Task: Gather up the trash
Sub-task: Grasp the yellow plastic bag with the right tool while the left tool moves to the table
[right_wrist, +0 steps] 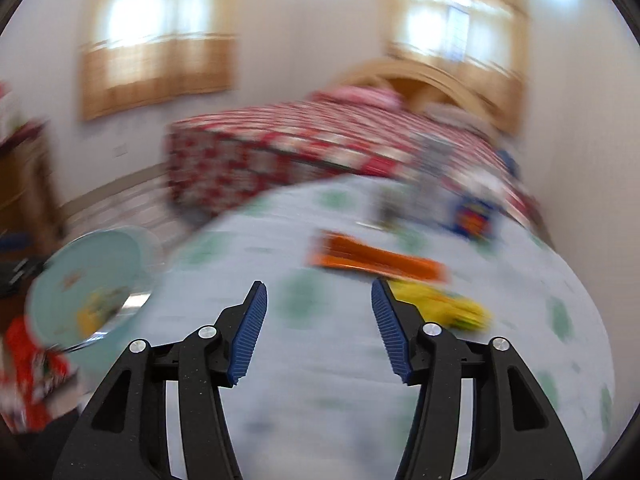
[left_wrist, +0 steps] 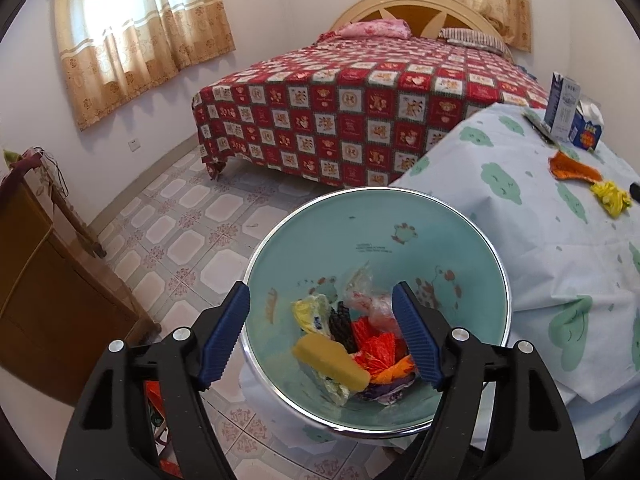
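Note:
A light-blue bin [left_wrist: 376, 224] with a chrome rim stands on the floor beside the table and holds several wrappers, among them a yellow piece [left_wrist: 332, 362] and red-orange ones. My left gripper [left_wrist: 321, 336] is open and empty right over the bin's mouth. On the table lie an orange wrapper [left_wrist: 574, 167] and a crumpled yellow wrapper [left_wrist: 611, 197]. The right wrist view is motion-blurred: my right gripper [right_wrist: 319, 330] is open and empty above the table, with the yellow wrapper [right_wrist: 448, 306] just beyond its right finger and the orange wrapper [right_wrist: 380, 260] behind. The bin [right_wrist: 88, 276] is at left.
The table wears a white cloth with green prints [left_wrist: 520, 216]. Two cartons [left_wrist: 574, 114] stand at its far edge. A bed with a red checked cover [left_wrist: 360, 108] lies beyond. A wooden cabinet [left_wrist: 44, 280] stands at left on the tiled floor.

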Demonstrator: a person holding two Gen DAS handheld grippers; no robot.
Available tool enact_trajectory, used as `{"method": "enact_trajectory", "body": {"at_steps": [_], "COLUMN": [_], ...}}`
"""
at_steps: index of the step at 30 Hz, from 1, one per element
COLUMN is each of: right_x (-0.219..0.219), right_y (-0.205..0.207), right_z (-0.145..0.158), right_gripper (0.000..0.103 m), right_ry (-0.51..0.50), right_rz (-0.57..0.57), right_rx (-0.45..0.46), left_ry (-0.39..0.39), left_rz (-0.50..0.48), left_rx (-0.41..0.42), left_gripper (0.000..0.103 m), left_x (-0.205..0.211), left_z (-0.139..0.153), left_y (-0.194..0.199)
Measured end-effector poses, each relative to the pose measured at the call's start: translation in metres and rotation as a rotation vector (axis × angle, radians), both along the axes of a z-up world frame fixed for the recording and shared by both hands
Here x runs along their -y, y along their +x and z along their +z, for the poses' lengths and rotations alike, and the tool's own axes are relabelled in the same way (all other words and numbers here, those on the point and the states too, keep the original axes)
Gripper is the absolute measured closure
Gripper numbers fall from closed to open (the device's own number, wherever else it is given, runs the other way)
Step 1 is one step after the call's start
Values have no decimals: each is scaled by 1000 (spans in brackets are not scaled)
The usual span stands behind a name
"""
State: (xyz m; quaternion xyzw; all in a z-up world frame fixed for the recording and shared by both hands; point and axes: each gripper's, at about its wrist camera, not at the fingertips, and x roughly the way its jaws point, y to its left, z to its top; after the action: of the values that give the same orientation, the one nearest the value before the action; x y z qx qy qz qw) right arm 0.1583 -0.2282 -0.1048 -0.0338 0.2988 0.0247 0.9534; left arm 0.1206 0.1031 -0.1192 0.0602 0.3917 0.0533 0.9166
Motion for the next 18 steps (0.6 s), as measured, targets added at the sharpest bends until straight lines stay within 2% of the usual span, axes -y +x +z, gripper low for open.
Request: {"method": "enact_trajectory", "body": {"at_steps": [2, 5, 8, 11, 14, 17, 18], "right_x": [37, 69, 84, 92, 109, 110, 108], "right_y": [14, 29, 41, 59, 70, 68, 66], "right_z": [-3, -7, -16, -31, -37, -40, -40], "right_gripper": [47, 47, 47, 48, 58, 68, 82], "right_ry": [15, 41, 63, 108, 199, 222, 222], "right_rz": [-87, -144, -137, -110, -89, -59, -53], "right_rx": [-30, -61, -106, -201, -257, -279, -283], "left_ry": [-1, -2, -10, -18, -20, -23, -24], "left_rz": [-9, -16, -23, -43, -61, -82, -88], "left_rx": [-7, -9, -12, -15, -12, -14, -16], "left_gripper": [30, 30, 30, 30, 30, 30, 30], "left_x": [5, 18, 27, 43, 53, 65, 69], "left_z": [-2, -2, -2, -1, 1, 2, 2], "left_y": [3, 10, 17, 25, 31, 38, 41]}}
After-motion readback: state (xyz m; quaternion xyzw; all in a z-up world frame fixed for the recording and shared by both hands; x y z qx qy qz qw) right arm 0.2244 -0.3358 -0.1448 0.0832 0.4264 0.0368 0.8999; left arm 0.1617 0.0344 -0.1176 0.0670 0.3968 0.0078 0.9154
